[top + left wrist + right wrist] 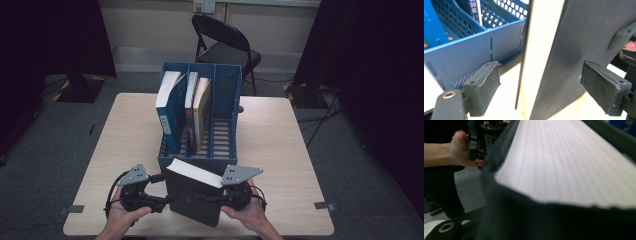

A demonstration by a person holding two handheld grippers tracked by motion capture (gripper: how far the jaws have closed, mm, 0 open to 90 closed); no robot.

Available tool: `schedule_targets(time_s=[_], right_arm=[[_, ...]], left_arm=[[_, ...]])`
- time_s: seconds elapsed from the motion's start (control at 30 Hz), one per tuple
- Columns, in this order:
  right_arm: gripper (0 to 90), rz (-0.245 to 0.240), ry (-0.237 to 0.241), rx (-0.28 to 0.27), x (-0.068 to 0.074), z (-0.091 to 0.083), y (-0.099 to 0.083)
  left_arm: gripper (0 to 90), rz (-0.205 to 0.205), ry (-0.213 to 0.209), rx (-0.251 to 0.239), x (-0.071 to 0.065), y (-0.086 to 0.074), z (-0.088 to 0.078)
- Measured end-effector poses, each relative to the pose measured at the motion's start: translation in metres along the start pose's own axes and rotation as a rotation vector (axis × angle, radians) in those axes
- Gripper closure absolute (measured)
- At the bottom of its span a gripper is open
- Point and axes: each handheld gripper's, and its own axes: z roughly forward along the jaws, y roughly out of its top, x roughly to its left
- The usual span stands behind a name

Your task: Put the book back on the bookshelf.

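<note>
I've got the dark book standing on the desk right in front of the blue file rack, page edges up. My right tool is pinching it from the side to keep it upright, while my left tool is spread wide, with the cover between its pads but not gripped. Further back, the rack's right slot is free beside three books, so I reckon that's where this one's headed.
</note>
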Motion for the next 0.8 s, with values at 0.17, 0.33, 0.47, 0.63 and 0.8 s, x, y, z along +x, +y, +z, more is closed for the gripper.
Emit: schedule_targets(time_s=[0.17,0.33,0.47,0.63,0.8], right_arm=[[52.1,0.002,-0.033,0.002,-0.004,-0.014,-0.004],[52.2,0.022,-0.063,-0.004,-0.009,-0.028,-0.012],[52.3,0.048,-0.084,-0.017,-0.011,-0.038,-0.020],[52.3,0.053,-0.113,-0.015,-0.011,-0.050,-0.025],[52.3,0.067,-0.136,-0.017,-0.013,-0.062,-0.030]], left_arm=[[15.6,-0.042,0.025,0.008,0.010,-0.006,-0.002],[15.8,-0.078,0.101,0.047,0.019,-0.008,-0.002],[16.7,-0.101,0.155,0.053,0.029,-0.009,-0.002],[16.3,-0.120,0.206,0.055,0.034,-0.013,-0.005],[15.8,-0.141,0.233,0.070,0.039,-0.018,-0.004]])
